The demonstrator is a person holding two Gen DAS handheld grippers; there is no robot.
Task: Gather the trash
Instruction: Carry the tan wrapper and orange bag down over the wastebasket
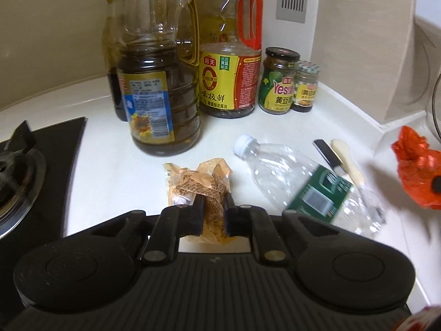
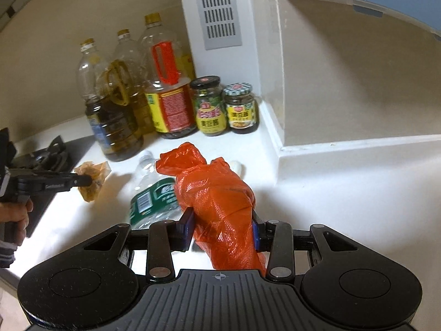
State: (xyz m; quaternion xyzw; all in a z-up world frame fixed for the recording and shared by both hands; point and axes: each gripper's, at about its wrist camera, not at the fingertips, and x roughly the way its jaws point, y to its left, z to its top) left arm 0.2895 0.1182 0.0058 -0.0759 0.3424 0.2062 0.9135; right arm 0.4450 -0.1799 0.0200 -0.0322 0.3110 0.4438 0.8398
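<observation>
wrapper: a crumpled orange-tan plastic wrapper (image 1: 202,184) lies on the white worktop (image 1: 115,165), just in front of the big oil bottle (image 1: 158,82) and beside the stove (image 1: 30,171).
left gripper: the left gripper (image 1: 213,207) has its fingers (image 1: 198,215) drawn close together with the wrapper's near end pinched between them; the right wrist view shows the same pinch from the side.
wrapper handling: probably feather-light, soft and crinkly; a thin film can slide out, so a bite on the bunched middle should hold better than on a loose edge.
bag: the right gripper (image 2: 220,231) is clamped on a scrunched orange plastic bag (image 2: 217,193), held above the worktop.
bag handling: limp and light, it will not stay open by itself; its mouth would need spreading before anything goes in.
water bottle: an empty clear water bottle (image 1: 292,182) with a green label lies on its side between wrapper and bag; likely light, smooth, and prone to roll or crush, so taking it across the body or by the neck looks safest.
knife: a small knife (image 1: 329,155) lies just behind the bottle, best avoided.
</observation>
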